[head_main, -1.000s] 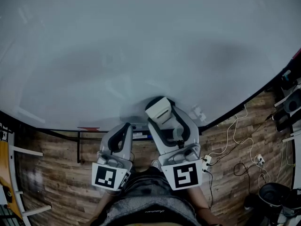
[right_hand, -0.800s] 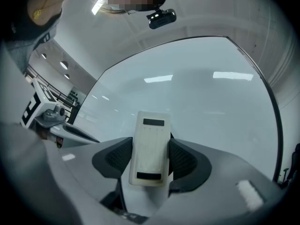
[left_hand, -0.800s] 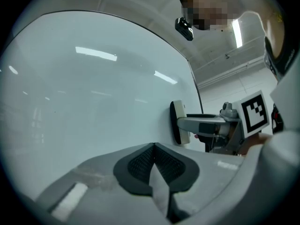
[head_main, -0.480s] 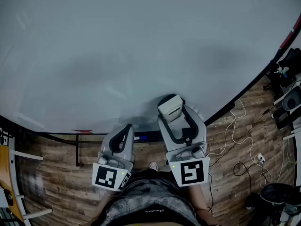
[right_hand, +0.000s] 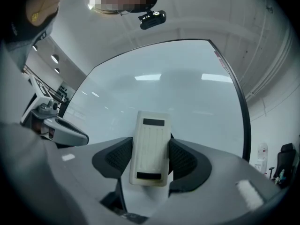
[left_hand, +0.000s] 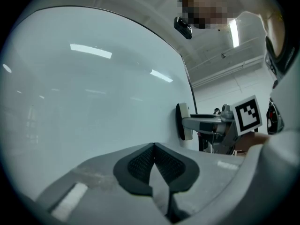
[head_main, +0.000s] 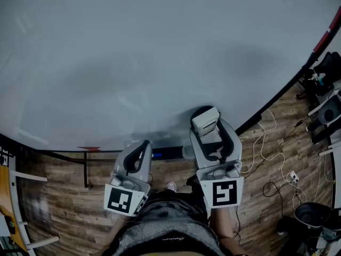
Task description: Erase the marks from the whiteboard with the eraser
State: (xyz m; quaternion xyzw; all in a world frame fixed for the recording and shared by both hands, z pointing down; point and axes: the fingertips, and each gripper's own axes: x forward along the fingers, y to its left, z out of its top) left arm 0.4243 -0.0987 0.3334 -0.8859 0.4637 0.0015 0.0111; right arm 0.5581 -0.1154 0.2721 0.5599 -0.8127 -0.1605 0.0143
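The whiteboard (head_main: 160,52) fills most of the head view, and I see no marks on it. My right gripper (head_main: 206,124) is shut on a white eraser (head_main: 205,120) pressed against the board near its lower right edge. In the right gripper view the eraser (right_hand: 150,146) sits between the two dark pads (right_hand: 185,159), its ribbed back toward the camera. My left gripper (head_main: 143,147) hangs below the board's bottom frame, shut with nothing in it; its pads (left_hand: 140,165) meet. The left gripper view also shows the eraser (left_hand: 183,121) flat on the board (left_hand: 84,102).
A dark frame (head_main: 277,97) edges the board at the right and bottom. Below lies a wooden floor (head_main: 58,207) with white cables (head_main: 266,159), a power strip (head_main: 291,177) and a black bin (head_main: 309,215). Chairs and gear (head_main: 327,111) stand at the far right.
My right gripper has slid the eraser rightward and slightly down along the board's lower edge. The left gripper has stayed in place.
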